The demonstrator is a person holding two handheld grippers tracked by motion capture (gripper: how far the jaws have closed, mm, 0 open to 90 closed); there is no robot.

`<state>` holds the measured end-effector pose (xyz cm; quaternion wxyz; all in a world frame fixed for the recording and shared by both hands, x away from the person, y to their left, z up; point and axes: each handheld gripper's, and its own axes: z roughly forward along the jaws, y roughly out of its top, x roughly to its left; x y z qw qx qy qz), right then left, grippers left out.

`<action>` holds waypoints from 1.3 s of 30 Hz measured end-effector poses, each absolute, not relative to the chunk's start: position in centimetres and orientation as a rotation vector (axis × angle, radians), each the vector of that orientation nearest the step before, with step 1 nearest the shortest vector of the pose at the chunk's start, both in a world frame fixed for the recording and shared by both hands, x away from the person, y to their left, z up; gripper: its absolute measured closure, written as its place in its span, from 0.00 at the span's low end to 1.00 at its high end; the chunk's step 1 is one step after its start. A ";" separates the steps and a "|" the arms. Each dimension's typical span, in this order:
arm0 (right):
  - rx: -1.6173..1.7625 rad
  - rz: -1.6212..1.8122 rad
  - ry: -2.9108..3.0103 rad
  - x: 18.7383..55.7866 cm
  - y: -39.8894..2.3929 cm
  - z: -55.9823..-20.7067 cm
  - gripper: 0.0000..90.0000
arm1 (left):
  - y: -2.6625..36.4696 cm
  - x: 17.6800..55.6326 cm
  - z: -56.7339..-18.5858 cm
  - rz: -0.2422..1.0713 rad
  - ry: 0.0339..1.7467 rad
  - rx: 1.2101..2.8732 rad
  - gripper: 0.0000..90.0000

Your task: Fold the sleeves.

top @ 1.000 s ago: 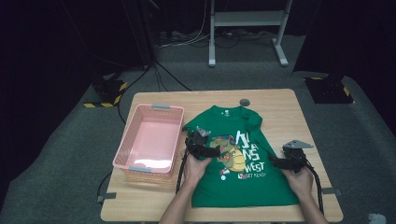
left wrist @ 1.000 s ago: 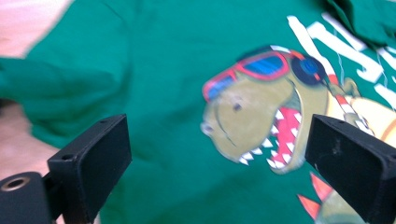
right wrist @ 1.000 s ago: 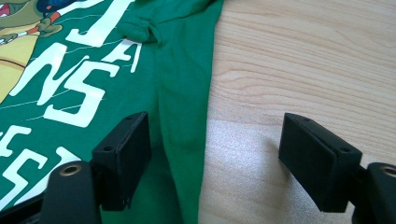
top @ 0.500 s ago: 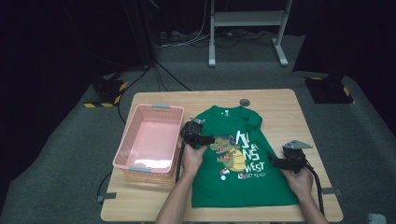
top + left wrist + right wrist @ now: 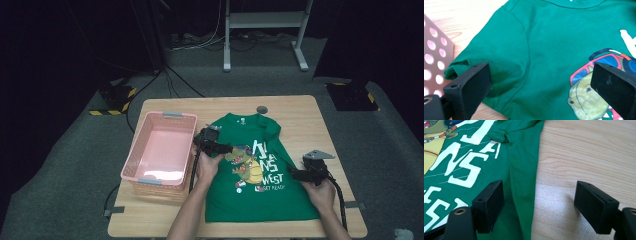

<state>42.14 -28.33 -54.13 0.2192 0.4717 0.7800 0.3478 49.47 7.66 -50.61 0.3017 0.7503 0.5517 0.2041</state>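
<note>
From the high view, a wooden bench (image 5: 310, 107) stands on a grey carpeted floor in a dark room. A green T-shirt (image 5: 255, 200) lies flat on it, front up, with its collar toward the far edge and its hem near the near edge; it covers the middle of the bench. A cartoon print and white lettering mark the chest. A pink perforated basket (image 5: 160, 150) sits along the left edge, just beside the shirt. A small round grey disc (image 5: 261, 109) lies near the far edge, just beyond the collar. The person's forearms come in from the near edge. The left claw (image 5: 222, 148) hovers over the shirt's left shoulder area, next to the basket. The right claw (image 5: 295, 174) sits at the shirt's right side edge, with a grey three-cornered plate on top.

In the left gripper view, the left claw (image 5: 541, 87) is spread wide, having just been opening further, with nothing pinched. Below it lie the shirt's (image 5: 544, 37) left sleeve and the cartoon's sunglasses; the basket's (image 5: 435, 55) holed wall shows at the left.

In the right gripper view, the right claw (image 5: 539, 200) is spread, pinching nothing. It straddles the shirt's (image 5: 521, 165) right side edge: one jaw is over green fabric, the other over the bare bench (image 5: 586, 152).
</note>
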 end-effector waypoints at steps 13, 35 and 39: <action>1.301 0.962 2.161 42.1 -28.3 -54.1 0.26 | 8.3 51.3 -50.9 0.586 1.548 1.945 0.37; 1.311 0.965 2.161 42.1 -28.3 -54.1 0.26 | 9.4 52.8 -52.4 0.596 1.647 1.896 0.66; 1.310 0.965 2.161 42.1 -28.3 -54.1 0.26 | 9.4 52.7 -52.4 0.613 1.630 1.919 0.70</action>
